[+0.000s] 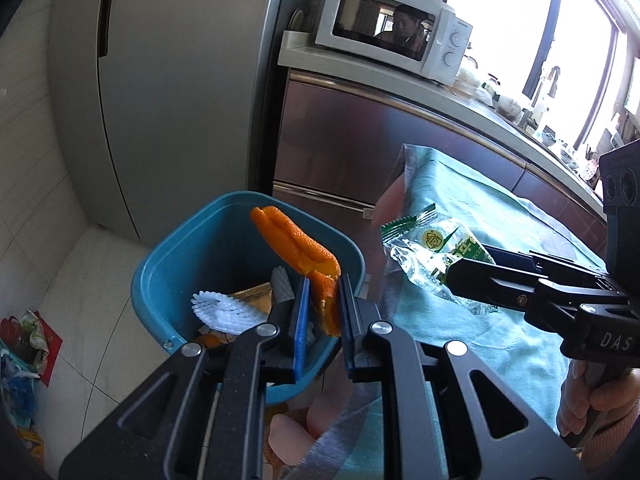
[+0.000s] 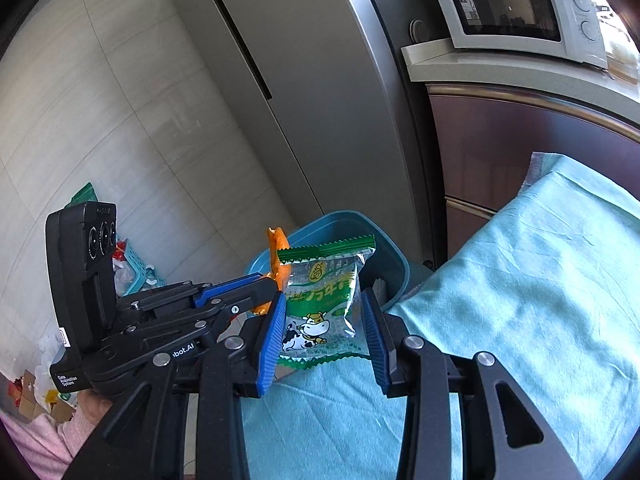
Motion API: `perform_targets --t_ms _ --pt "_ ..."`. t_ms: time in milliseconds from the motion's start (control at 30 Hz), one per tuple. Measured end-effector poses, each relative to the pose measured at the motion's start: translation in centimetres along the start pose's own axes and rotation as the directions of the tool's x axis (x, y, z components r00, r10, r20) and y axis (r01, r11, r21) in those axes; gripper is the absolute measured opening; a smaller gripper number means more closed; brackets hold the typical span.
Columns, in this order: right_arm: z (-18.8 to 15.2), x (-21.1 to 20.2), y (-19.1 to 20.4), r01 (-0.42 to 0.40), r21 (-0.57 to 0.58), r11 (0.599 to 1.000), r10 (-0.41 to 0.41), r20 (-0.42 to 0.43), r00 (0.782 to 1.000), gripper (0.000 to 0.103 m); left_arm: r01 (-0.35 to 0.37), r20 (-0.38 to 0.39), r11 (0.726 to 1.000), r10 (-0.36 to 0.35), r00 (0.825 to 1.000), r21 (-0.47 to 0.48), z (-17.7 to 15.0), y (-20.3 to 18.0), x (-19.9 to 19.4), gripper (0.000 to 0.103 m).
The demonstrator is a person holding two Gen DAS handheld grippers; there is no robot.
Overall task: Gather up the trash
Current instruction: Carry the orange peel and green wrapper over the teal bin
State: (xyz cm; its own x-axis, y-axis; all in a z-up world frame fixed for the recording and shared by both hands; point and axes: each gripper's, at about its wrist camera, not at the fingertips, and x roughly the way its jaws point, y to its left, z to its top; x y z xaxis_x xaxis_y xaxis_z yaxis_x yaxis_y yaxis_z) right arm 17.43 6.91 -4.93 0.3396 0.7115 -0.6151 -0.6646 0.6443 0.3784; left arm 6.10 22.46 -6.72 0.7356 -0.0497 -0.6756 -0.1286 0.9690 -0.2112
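My left gripper is shut on a strip of orange peel, which hangs over the open mouth of a blue trash bin. Inside the bin lie white foam netting and other scraps. My right gripper is shut on a clear snack wrapper with green edges and a cow print, held above the teal cloth beside the bin. From the left wrist view the wrapper and right gripper sit to the right of the bin. The peel peeks out behind the wrapper.
A teal cloth covers the table next to the bin. A grey fridge and a counter with a white microwave stand behind. Bags and a basket of clutter lie on the tiled floor at left.
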Motion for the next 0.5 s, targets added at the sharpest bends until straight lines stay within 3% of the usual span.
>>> perform_targets --t_ms 500 --pt "1.1 3.9 0.1 0.003 0.013 1.000 -0.002 -0.079 0.997 0.036 -0.045 -0.035 0.999 0.044 0.998 -0.025 -0.1 1.7 1.9 0.014"
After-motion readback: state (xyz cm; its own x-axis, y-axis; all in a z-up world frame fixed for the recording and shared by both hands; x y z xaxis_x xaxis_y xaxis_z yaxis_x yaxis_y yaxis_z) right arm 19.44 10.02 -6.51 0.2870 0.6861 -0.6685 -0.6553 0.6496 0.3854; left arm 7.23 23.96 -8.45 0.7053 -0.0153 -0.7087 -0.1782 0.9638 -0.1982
